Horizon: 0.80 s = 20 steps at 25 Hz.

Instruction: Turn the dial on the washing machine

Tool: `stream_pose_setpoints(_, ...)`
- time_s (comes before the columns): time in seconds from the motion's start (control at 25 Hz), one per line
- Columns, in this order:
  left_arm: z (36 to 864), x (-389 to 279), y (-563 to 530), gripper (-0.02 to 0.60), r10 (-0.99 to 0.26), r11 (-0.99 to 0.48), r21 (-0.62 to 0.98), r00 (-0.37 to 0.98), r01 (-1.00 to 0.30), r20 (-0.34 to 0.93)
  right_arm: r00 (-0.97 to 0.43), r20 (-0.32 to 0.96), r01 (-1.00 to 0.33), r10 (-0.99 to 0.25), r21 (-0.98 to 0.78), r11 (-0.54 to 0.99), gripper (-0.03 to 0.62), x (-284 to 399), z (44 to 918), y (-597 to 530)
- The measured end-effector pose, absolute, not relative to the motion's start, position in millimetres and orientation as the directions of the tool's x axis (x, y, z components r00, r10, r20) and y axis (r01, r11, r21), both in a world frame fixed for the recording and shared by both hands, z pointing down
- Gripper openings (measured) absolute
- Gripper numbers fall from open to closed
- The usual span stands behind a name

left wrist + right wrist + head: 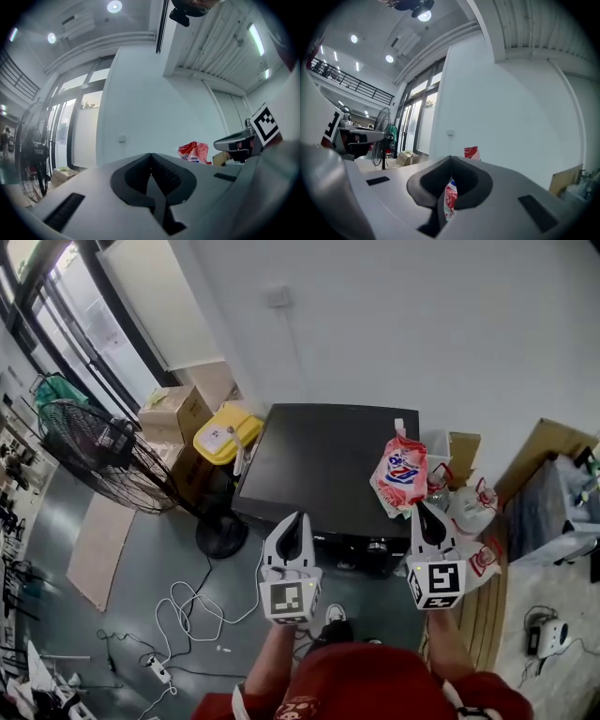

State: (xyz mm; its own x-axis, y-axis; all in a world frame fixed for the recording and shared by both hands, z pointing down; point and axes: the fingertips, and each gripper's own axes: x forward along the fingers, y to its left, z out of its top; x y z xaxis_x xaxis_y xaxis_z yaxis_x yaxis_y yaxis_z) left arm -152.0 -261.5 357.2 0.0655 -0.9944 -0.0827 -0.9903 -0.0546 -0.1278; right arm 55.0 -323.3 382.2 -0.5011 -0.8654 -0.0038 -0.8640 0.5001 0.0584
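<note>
Two grippers show in the head view, both held level in front of a black washing machine (pixel 323 451). The left gripper (pixel 297 519) sits at the machine's six o'clock edge and the right gripper (pixel 424 510) at its four o'clock corner, and neither touches it. On the front panel between them sits a small pale round knob, the dial (pixel 377 546) as far as can be made out. A red and white bag (pixel 401 468) stands on the lid at three o'clock. A black fan (pixel 92 454) stands at the machine's nine o'clock, and a yellow bin (pixel 227 432) and a cardboard box (pixel 174 410) lie at ten. White cables (pixel 187 602) trail over the floor at seven.

In the left gripper view the left gripper's (pixel 151 155) fingers are pressed together with nothing between them. The bag (pixel 194 151) shows just past them at two o'clock, the right gripper (pixel 236 140) at three and the fan (pixel 32 154) at nine.

In the right gripper view the right gripper's (pixel 451 159) fingertips meet and hold nothing. The bag (pixel 472 153) stands beyond them, and part of it shows through the slit lower down. The left gripper (pixel 360 137) and the fan (pixel 382 123) sit at nine o'clock.
</note>
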Motion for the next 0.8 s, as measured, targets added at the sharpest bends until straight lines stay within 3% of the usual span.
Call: stream_pose_setpoints(0.8, 435.4, -196.0, -320.1, 0.009, -0.974, -0.216, -0.124, 0.222, -0.969, -0.041, -0.363, 0.086, -0.929, -0.928, 0.040, 0.367, 0.011, -0.2, 465.1, -356.9)
